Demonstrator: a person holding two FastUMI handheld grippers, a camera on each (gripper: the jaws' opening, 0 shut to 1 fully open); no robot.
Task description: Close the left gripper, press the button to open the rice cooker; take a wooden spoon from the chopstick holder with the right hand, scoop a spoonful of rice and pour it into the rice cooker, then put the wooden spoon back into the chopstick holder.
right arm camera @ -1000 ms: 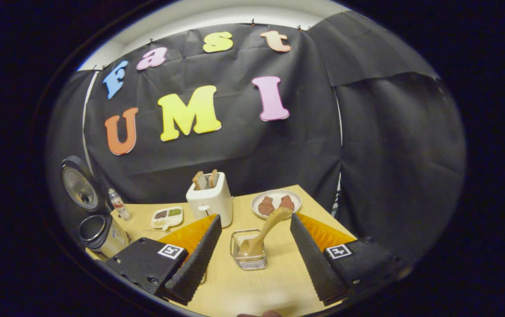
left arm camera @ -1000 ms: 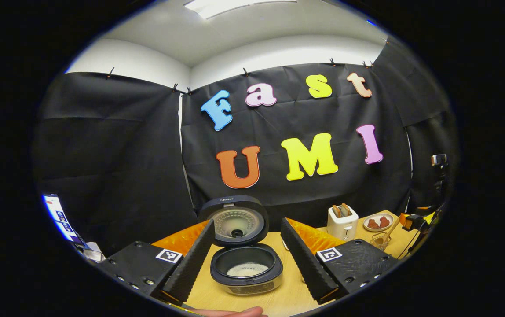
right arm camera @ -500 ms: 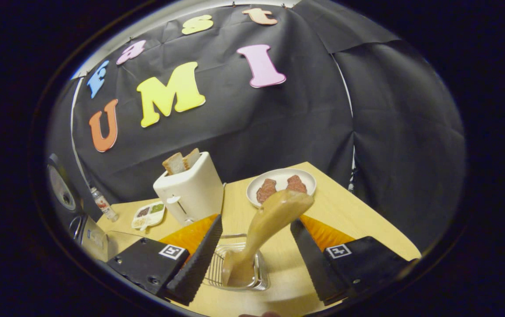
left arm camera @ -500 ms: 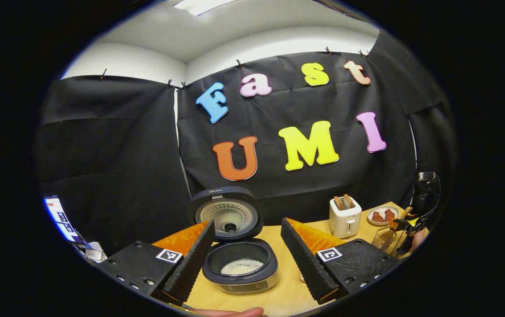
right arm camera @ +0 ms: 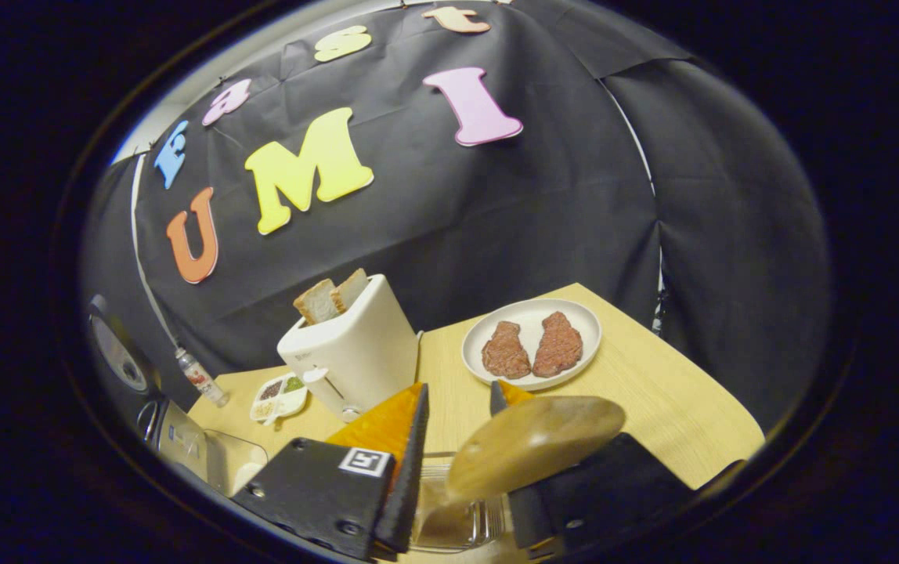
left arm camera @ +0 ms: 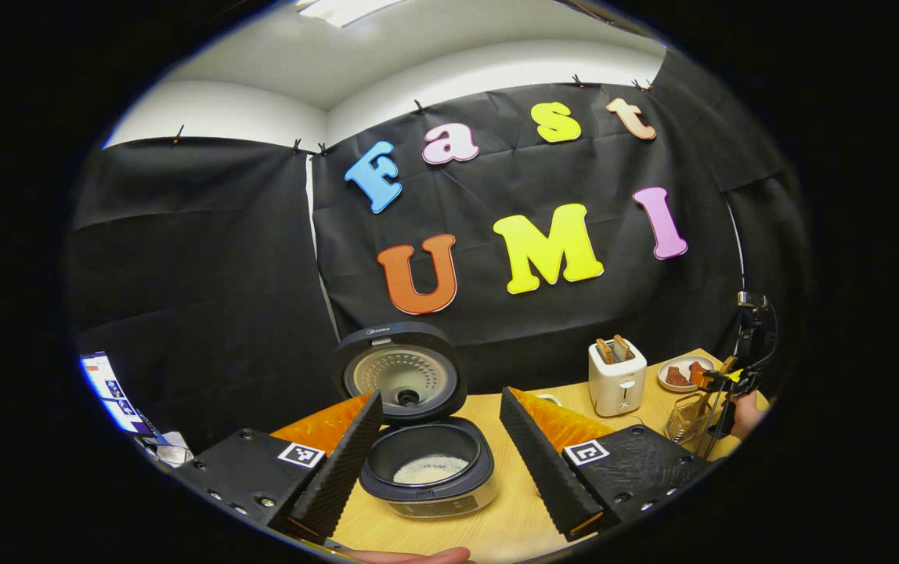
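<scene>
Right gripper view: right gripper [right arm camera: 457, 470] has its jaws drawn in narrow around the wooden spoon [right arm camera: 532, 446], which stands in the wire chopstick holder [right arm camera: 457, 521] directly below. Spoon's broad end sticks up and leans right, over the right finger; its long axis runs from low left in the holder to upper right. Contact on the handle is hidden by the spoon's own head, so I cannot tell whether both fingers actually press it. Looks like the grasp step, spoon not yet lifted.

Beyond it on the table [right arm camera: 653, 392]: a toaster [right arm camera: 352, 352] with bread, a plate [right arm camera: 532, 341] with two pieces of meat further right, a small divided dish [right arm camera: 277, 395] and a little bottle [right arm camera: 200, 378] to the left. Clear container [right arm camera: 234, 462] at the near left, probably the rice supply, too blurred to confirm.

Left gripper view: left gripper [left arm camera: 442, 458] hangs with jaws wide, holding nothing, pointing at the rice cooker [left arm camera: 427, 470]. Lid [left arm camera: 401, 376] is up, white rice in the pot, so the button step looks done. Holder and the other gripper show small at the far right edge.

Key relation: cooker lies well to the left of the holder, so once lifted straight up along its axis the spoon must travel left, the right hand being the nearer one.
</scene>
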